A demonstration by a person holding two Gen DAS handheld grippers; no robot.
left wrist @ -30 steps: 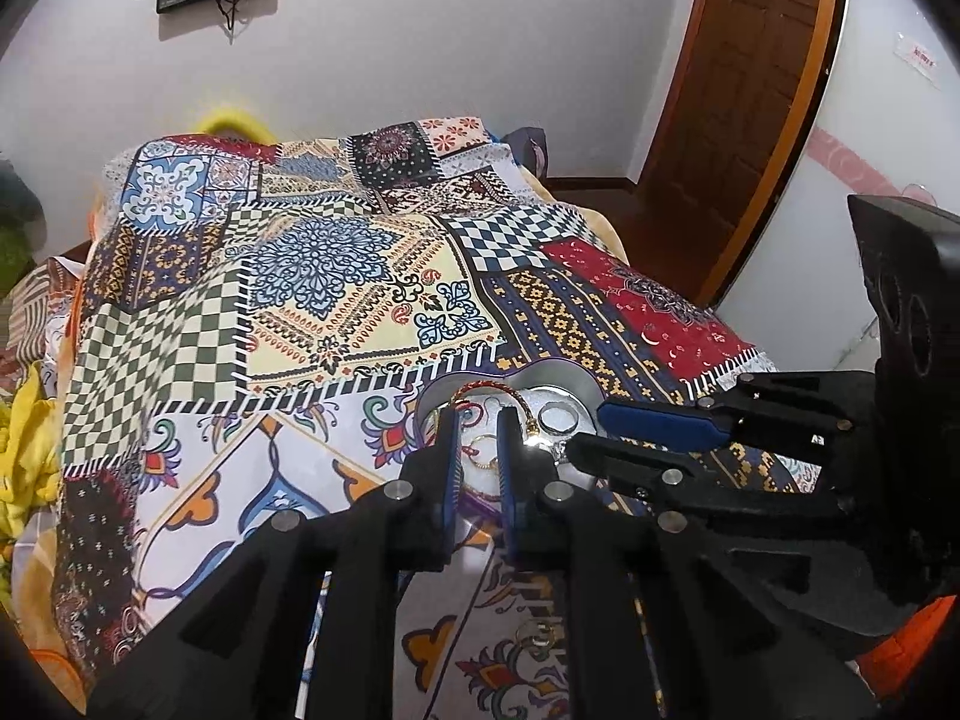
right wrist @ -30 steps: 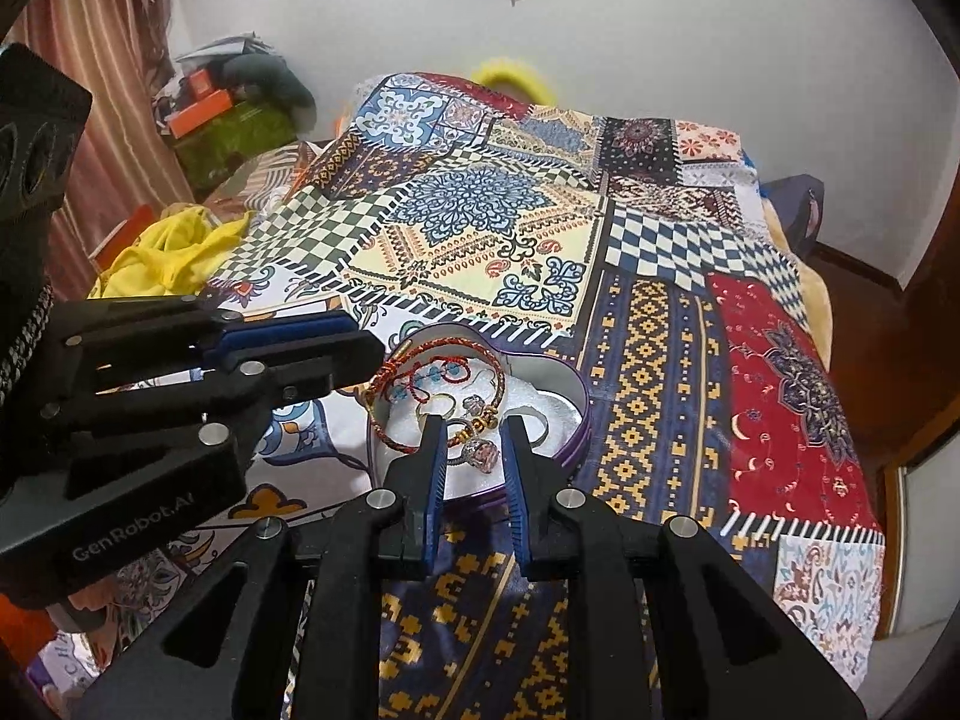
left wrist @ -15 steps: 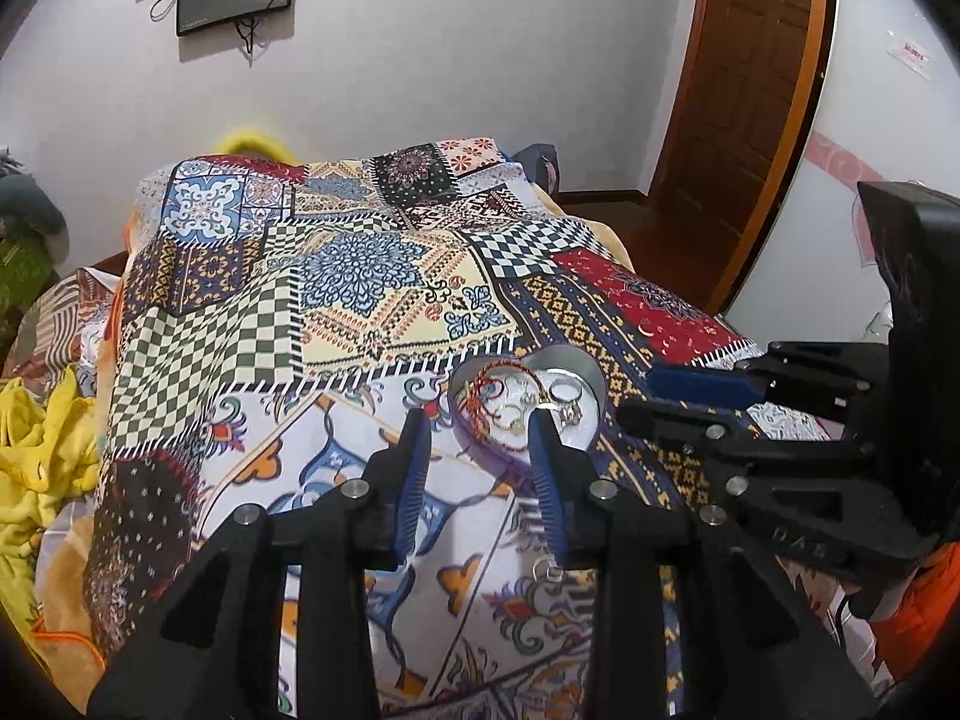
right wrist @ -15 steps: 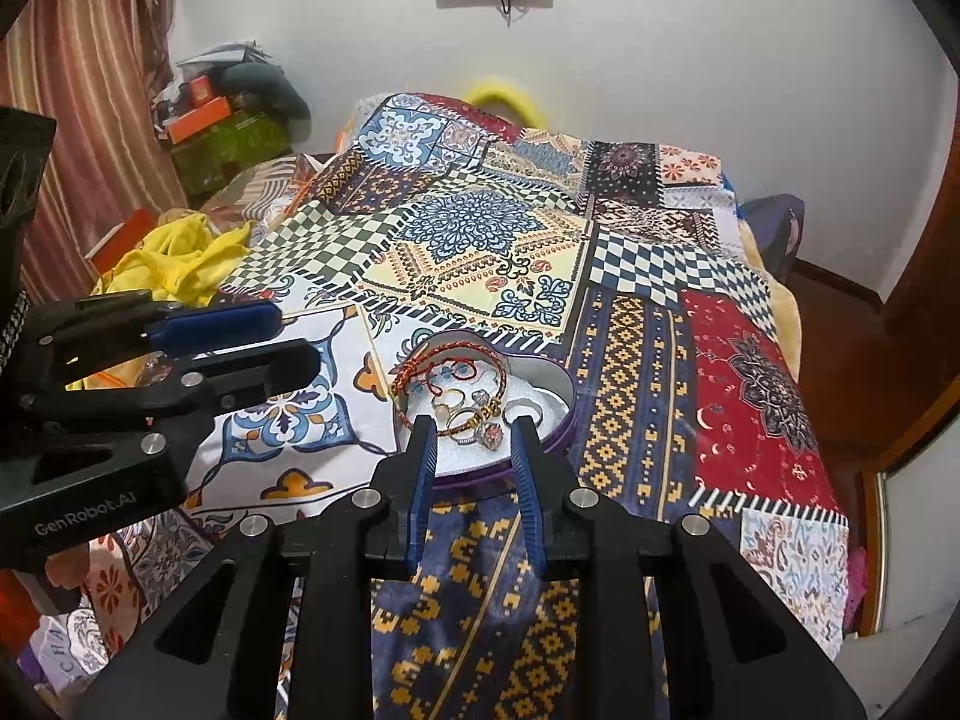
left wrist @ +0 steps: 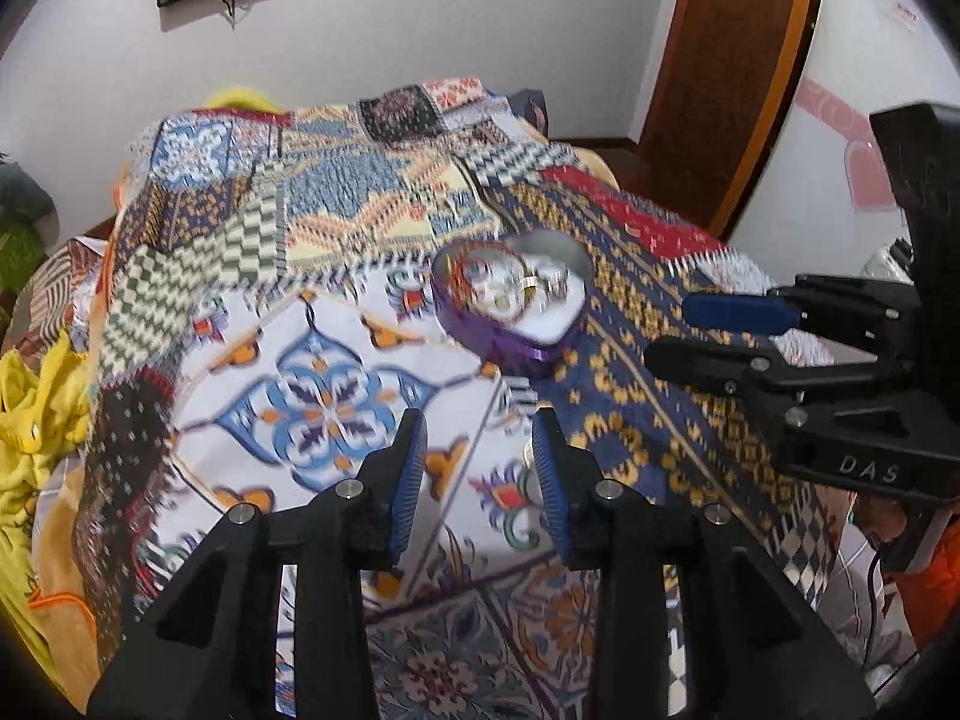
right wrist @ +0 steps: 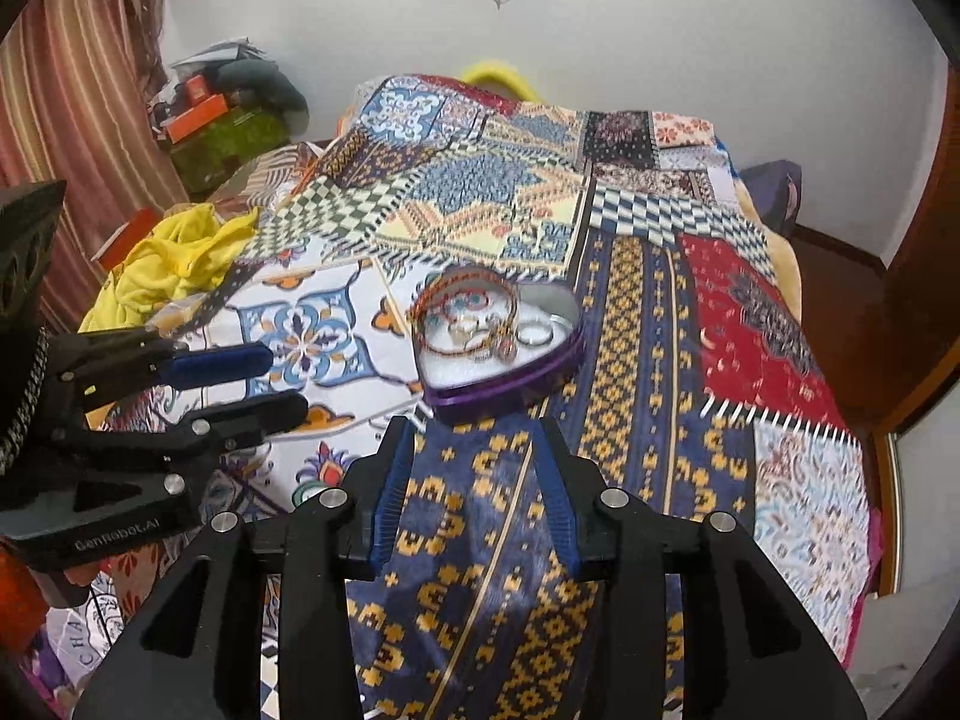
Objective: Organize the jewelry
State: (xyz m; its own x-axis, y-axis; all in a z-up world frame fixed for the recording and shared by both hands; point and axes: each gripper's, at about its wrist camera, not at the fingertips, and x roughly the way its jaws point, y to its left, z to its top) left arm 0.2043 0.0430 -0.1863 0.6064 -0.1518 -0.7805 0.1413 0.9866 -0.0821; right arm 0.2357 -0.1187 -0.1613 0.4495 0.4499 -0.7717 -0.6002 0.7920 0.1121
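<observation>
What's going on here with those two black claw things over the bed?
A person is tidying jewelry with a handheld gripper in each hand. The bracelets and rings lie in a purple heart-shaped box on the patchwork bedspread. The left gripper and right gripper both hover short of the box holding nothing, the right one's jaws opening.

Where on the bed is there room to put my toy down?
The bedspread is bare right of the heart-shaped box, on the red and navy patches out to the edge. The checkered patches behind the box are free too. It is crowded in front of the box, near the left gripper and right gripper.
</observation>
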